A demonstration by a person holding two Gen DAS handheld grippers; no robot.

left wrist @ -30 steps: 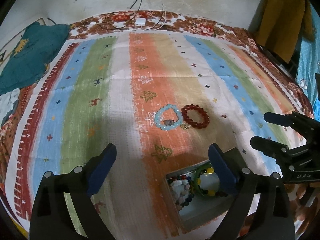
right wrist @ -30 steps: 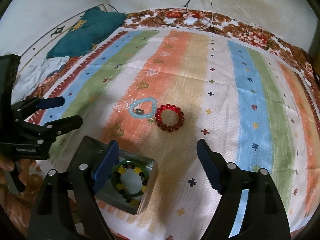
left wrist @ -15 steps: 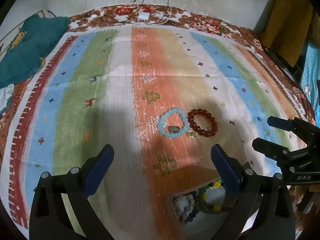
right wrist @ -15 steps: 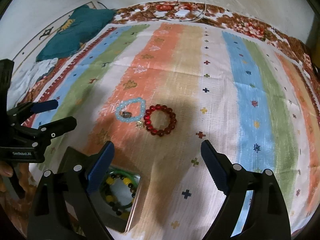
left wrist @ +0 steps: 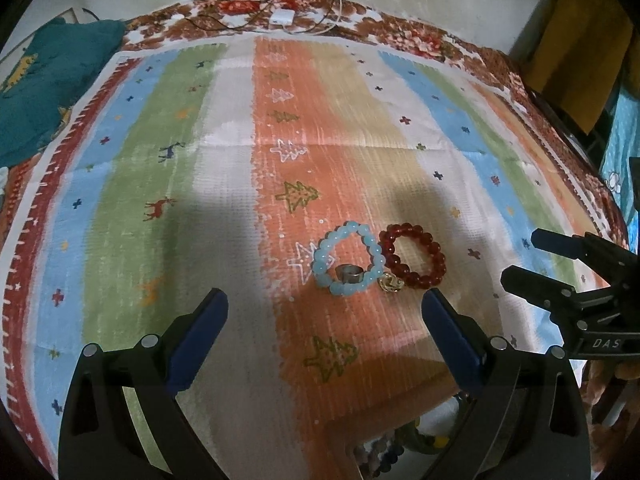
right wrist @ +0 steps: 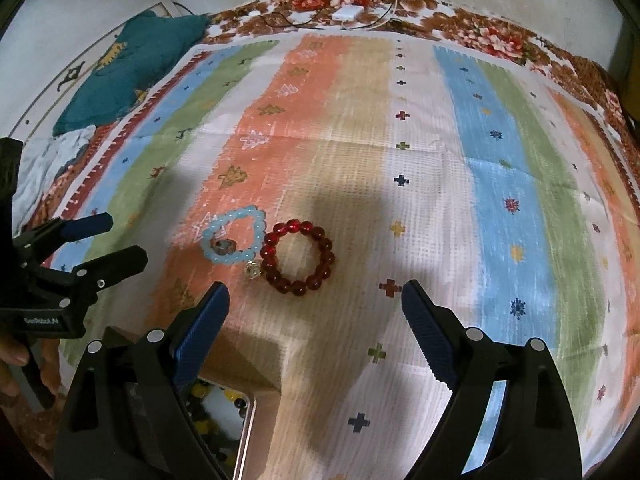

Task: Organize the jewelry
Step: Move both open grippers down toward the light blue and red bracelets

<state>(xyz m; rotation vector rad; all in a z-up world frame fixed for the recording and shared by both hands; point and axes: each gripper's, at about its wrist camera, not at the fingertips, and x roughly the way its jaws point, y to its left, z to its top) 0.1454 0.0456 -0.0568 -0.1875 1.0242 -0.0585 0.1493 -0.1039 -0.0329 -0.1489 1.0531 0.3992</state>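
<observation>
Both grippers hang above a striped cloth with nothing in their grasp. The left gripper (left wrist: pixel 324 316) has its jaws spread wide; the right gripper (right wrist: pixel 314 306) likewise stands with its jaws well apart.

Three loose pieces and a band lie together on the orange stripe, ahead of both tools. The blue bracelet (left wrist: pixel 348 258) lies flat with a metal ring (left wrist: pixel 351 274) inside its loop, against the near beads. The red bracelet (right wrist: pixel 298 257) lies just beside it, beads close to touching. A small gold charm (left wrist: pixel 391 282) sits at the near gap between the two bracelets.

Handling, as a judgement: the bracelets look light and limp, strung beads that will sag when lifted; smooth round beads may slip, so a pinch across one side of the loop seems best. The ring and charm appear small and hard, likely needing a careful fingertip pinch.

A tray (right wrist: pixel 244 432) at the near edge already holds beaded pieces.

The cloth (right wrist: pixel 496 168) is soft, woven, creased, laid over a floral bedspread (right wrist: pixel 480 36). Beyond: a pale wall, cables, a teal garment (left wrist: pixel 48 80).
</observation>
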